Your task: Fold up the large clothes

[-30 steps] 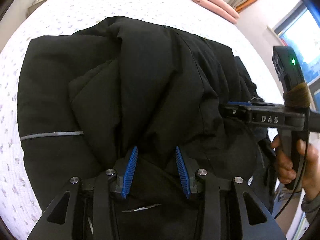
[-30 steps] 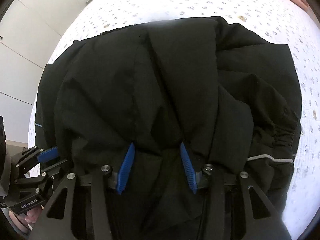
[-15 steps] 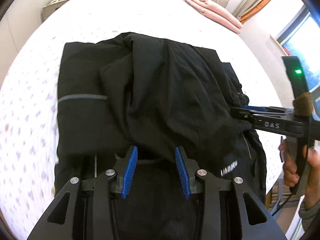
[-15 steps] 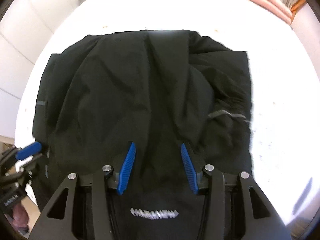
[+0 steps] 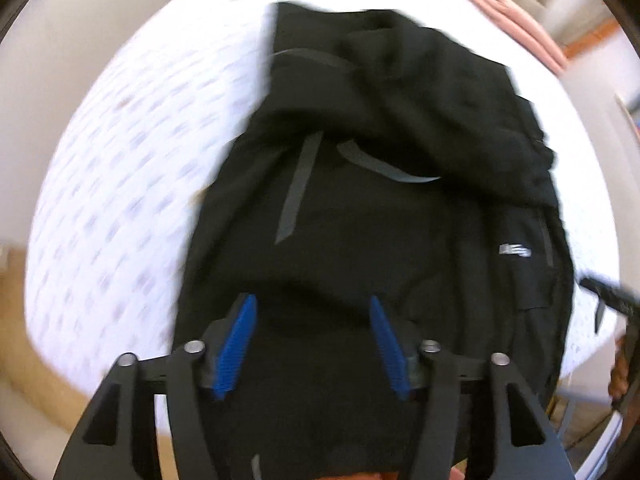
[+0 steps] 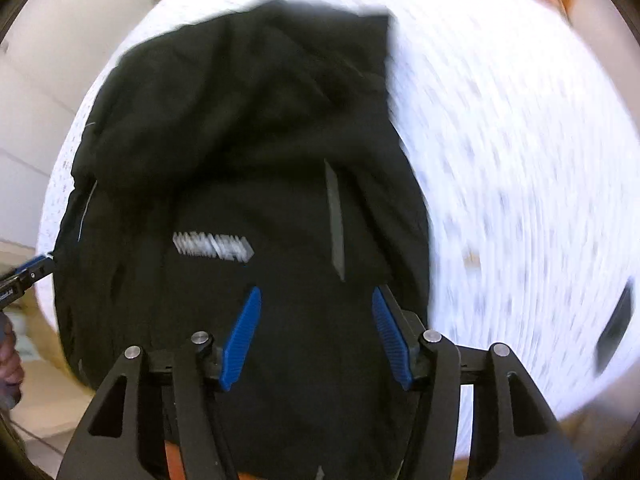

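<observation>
A large black jacket (image 5: 392, 184) with grey reflective strips and a white logo lies partly folded on the white patterned bed (image 5: 120, 184); it also shows in the right wrist view (image 6: 248, 152). My left gripper (image 5: 314, 344) is open, held above the jacket's near end, with black fabric below its blue fingers. My right gripper (image 6: 316, 336) is open too, above the near end beside the logo (image 6: 212, 246). The right gripper shows at the right edge of the left wrist view (image 5: 612, 292), and the left gripper shows at the left edge of the right wrist view (image 6: 24, 274). Both views are motion-blurred.
Pink pillows (image 5: 516, 20) lie at the head of the bed. A wall and a wooden floor (image 5: 24, 320) are to the left of the bed. A small dark object (image 6: 616, 328) lies on the sheet at the right.
Both grippers have pulled back and up from the jacket, so more of it and of the bed shows. The logo panel now lies in view on the near part. Both grippers stay open.
</observation>
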The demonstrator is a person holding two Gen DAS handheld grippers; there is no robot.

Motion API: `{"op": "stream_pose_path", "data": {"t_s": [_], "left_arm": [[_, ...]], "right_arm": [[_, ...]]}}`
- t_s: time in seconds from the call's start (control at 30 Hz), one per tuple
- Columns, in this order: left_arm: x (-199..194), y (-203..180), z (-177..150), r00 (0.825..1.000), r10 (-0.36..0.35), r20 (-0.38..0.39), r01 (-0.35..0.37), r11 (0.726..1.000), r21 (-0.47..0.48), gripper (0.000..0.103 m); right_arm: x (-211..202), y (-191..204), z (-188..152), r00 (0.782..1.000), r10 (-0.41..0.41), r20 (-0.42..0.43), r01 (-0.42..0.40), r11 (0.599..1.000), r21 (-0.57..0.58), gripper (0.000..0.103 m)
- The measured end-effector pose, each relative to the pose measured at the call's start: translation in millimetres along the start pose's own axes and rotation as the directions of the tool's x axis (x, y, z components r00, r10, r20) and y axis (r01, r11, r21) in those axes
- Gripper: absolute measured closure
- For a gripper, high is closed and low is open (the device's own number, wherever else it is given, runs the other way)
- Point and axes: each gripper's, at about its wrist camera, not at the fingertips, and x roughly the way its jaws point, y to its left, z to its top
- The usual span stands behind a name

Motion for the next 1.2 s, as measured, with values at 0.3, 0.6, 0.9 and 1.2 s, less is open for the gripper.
{"op": "stream_pose_path", "data": {"t_s": [0.3,0.6,0.9,1.2], "left_arm": [[12.9,123.4,-62.3,0.993,-0.069,-0.093,0.033,0.938,-0.345,0.032],[51.9,152.9,-101.7,0.949,-0.294,-0.116,0.233,0.9,-0.369,0.032],[39.7,127.6,-123.3,0.943,-0.299,-0.147,0.268,0.943,-0.197,0.079],[48.8,129.7,-126.4,0.918,-0.345,-0.194,0.293,0.922,-0.254,0.041]], "right_arm": [[25.0,-93.0,-86.2,0.984,0.162,-0.072,-0.138,0.955,0.264,0.037],[52.3,-94.2,-109.8,0.96,0.265,-0.093,-0.232,0.934,0.27,0.037],[59.8,-67.4,-138.4,0.914,0.341,-0.221,-0.317,0.938,0.139,0.035],[73.4,-49.1,-147.9,0.88,0.386,-0.278,-0.363,0.922,0.134,0.049]]}}
